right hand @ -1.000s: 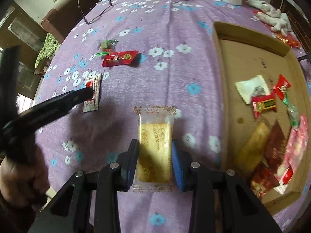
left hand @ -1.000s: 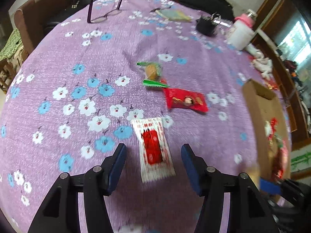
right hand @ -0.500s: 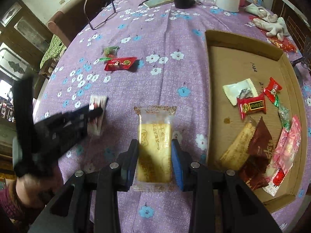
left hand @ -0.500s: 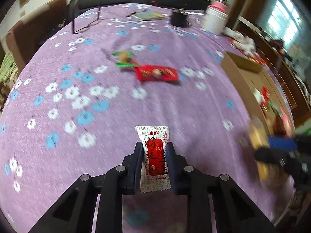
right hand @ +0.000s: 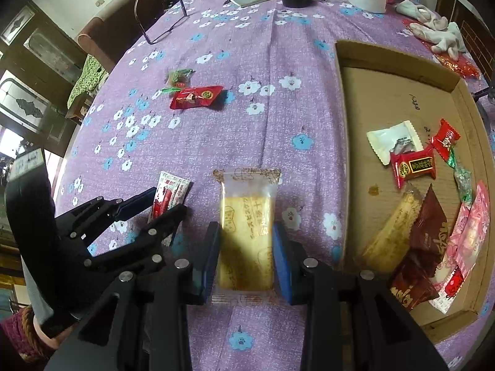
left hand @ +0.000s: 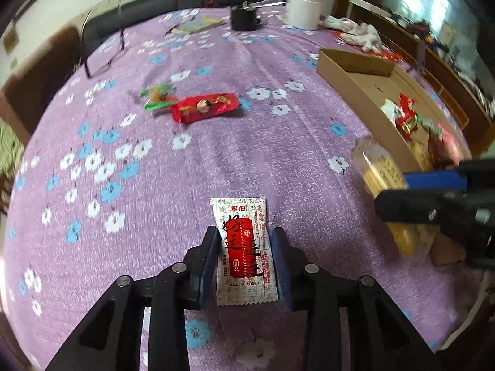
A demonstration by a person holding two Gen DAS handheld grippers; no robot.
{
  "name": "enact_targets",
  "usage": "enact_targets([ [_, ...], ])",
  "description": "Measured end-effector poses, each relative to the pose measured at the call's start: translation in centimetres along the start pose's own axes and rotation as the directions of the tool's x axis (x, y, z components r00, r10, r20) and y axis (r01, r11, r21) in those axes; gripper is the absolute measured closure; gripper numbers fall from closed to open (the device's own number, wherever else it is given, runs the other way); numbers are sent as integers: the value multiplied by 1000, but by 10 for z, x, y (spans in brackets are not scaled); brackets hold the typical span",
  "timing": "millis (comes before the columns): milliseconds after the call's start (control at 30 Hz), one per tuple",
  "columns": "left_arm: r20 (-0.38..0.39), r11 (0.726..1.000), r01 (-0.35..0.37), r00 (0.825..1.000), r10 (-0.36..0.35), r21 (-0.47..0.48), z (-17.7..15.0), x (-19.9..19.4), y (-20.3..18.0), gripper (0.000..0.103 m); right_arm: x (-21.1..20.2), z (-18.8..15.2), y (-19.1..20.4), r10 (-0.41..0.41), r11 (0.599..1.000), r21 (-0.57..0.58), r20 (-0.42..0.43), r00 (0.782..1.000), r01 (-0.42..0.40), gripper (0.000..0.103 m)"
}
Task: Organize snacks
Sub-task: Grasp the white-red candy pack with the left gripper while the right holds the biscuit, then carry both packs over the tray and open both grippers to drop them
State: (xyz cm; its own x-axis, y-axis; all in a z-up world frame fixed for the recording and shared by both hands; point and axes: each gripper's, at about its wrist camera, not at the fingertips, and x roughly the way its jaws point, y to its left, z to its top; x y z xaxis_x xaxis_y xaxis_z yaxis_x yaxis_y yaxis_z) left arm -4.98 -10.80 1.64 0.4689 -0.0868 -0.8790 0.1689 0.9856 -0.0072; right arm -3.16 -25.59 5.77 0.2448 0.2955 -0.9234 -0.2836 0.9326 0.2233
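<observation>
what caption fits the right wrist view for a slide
Right gripper holding a yellow snack beside the box, left gripper holding a sachet.

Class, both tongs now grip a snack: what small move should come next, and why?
Probably carry the right tongs and their yellow biscuit packet rightward over the cardboard tray. The tray already holds the sorted snacks, and it lies just right of the packet.

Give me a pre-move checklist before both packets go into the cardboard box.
1. Left gripper shut on the red-and-white sachet: ok.
2. Right gripper shut on the yellow biscuit packet: ok.
3. Free floor space in the cardboard box, far half bare: ok.
4. Sachet lifted off the tablecloth: cannot tell.
5. All loose snacks gathered: not ok; red packet and green candy lie on the cloth.
</observation>
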Motion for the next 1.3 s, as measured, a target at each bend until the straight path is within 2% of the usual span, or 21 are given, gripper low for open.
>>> enact_targets([
  [67,17,1000,-5,1000,5,3,-1,0,0,73,-1,0,-1,1,1000,3,4,1000,-1,71],
  [133,25,1000,-17,1000,17,8,-1,-1,-1,82,-3,0,-1,-1,1000,4,11,1000,1,71],
  [467,117,997,-57,992,51,50,13,-27,-4,81,-8,1,-5,-2,1000,23,33,999,1,71],
  [867,151,994,74,987,-62,-75,36,-48,22,81,-31,4,-25,-2,996,87,95,995,-6,71],
  [1100,154,993,113,982,-110,-12,51,-53,-5,81,-39,0,-47,-11,989,146,111,994,-6,71],
  [1300,138,982,179,973,-186,59,69,-56,-44,82,-50,-6,-72,-31,978,206,131,991,3,71],
])
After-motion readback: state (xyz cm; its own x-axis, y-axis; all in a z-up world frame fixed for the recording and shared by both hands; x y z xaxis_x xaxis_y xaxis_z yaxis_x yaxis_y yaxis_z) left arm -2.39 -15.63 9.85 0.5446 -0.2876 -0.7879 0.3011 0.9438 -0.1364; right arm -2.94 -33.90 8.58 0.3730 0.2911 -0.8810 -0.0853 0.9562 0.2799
